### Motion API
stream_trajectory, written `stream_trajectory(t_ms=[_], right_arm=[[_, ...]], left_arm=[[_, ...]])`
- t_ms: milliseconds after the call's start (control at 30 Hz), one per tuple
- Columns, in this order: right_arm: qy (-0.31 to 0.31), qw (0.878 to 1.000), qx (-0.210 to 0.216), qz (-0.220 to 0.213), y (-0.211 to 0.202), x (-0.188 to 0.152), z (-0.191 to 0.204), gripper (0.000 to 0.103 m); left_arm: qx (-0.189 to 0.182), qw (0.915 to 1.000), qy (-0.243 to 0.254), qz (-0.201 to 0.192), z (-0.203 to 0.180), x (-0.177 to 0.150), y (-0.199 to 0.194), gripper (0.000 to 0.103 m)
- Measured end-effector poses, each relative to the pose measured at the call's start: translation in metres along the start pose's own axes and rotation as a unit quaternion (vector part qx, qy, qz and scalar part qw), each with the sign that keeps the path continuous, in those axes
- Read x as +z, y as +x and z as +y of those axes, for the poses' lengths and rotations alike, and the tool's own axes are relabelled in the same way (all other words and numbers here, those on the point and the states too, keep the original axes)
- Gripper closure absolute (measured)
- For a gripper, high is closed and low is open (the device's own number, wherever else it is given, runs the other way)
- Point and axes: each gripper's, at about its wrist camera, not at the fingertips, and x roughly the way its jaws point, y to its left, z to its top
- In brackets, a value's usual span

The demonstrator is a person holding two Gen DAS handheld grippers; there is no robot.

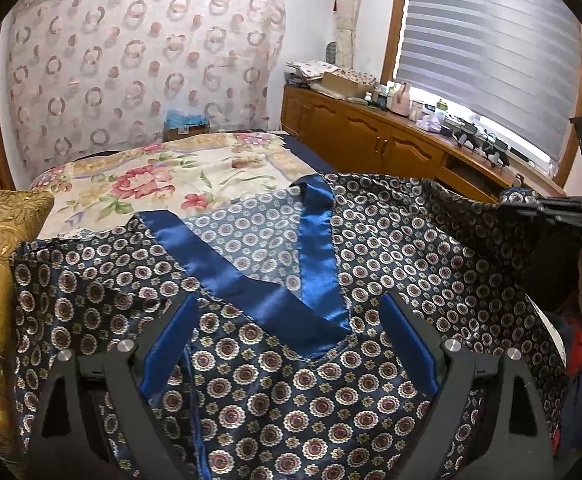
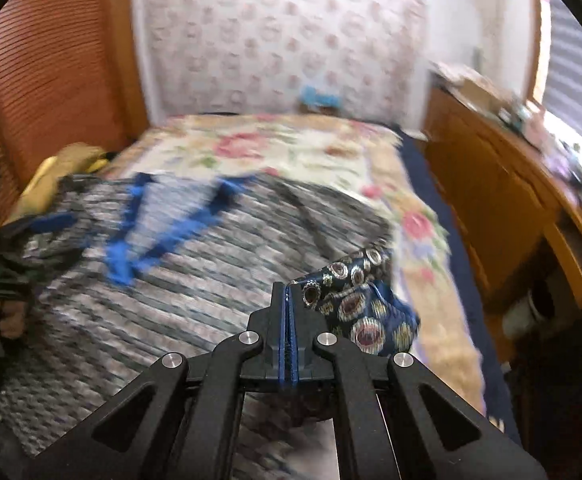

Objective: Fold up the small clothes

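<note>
two grippers at work: right gripper [image 2: 288,292] fingers clamped on patterned pajama top [image 1: 275,380] edge, lifting it off bed [image 1: 163,176]; left gripper [image 1: 291,344] fingers apart above collar. next: carry edge across, fold.

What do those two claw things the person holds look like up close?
Both look alike. The left gripper has matte black angular arms with triangular cut-outs, round silver pins at the joints, and two fingers lined with bright blue pads. The right gripper is the same. No cables or markings show.
</note>
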Motion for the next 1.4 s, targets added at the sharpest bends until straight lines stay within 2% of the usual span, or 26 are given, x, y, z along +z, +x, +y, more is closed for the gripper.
stream_trajectory(t_ms=[133,167,200,267,367,433,533,800,967,1000,1067,1200,1300,1400], right_arm=[[-0.033,0.998,0.053,0.018,0.018,0.0,0.044,0.103],[-0.039,0.998,0.051,0.023,0.022,-0.003,0.049,0.099],[-0.039,0.998,0.047,0.027,0.026,-0.005,0.052,0.089],[-0.021,0.998,0.047,0.026,0.026,-0.006,0.044,0.075],[0.01,1.0,0.028,0.01,0.016,-0.006,0.018,0.067],[0.026,1.0,0.009,0.007,0.012,-0.008,0.003,0.064],[0.055,0.998,-0.022,0.029,0.017,-0.014,-0.024,0.062],[0.123,0.989,0.006,0.082,0.05,-0.038,-0.043,0.062],[0.15,0.984,0.026,0.088,0.059,-0.036,-0.05,0.064],[0.148,0.985,0.03,0.086,0.059,-0.035,-0.05,0.078],[0.137,0.986,0.042,0.081,0.058,-0.031,-0.047,0.096],[0.111,0.991,0.034,0.067,0.054,-0.026,-0.037,0.102],[0.098,0.993,0.032,0.048,0.045,-0.021,-0.031,0.102],[0.078,0.995,0.047,0.026,0.038,-0.006,-0.016,0.103]], left_arm=[[0.007,1.0,-0.003,-0.002,0.003,0.0,-0.001,0.01],[0.007,1.0,-0.004,-0.002,0.004,0.0,-0.002,0.01],[0.007,1.0,-0.004,-0.002,0.004,0.0,-0.002,0.01],[0.007,1.0,-0.004,-0.001,0.004,-0.001,-0.001,0.01],[0.008,1.0,-0.002,-0.002,0.004,0.0,-0.002,0.01],[0.007,1.0,0.0,-0.002,0.003,0.0,-0.002,0.01],[0.007,1.0,0.002,0.0,0.002,-0.001,-0.001,0.01],[0.007,1.0,0.004,0.005,-0.001,-0.003,0.003,0.01],[0.008,1.0,0.003,0.003,0.0,-0.003,0.004,0.01],[0.008,1.0,0.002,0.002,0.001,-0.002,0.004,0.01],[0.009,1.0,0.001,0.002,0.002,-0.002,0.004,0.01],[0.009,1.0,0.0,0.002,0.004,-0.003,0.003,0.01],[0.01,0.9999,0.001,-0.001,0.004,-0.003,0.002,0.01],[0.015,0.9999,0.0,-0.008,0.005,-0.001,-0.002,0.01]])
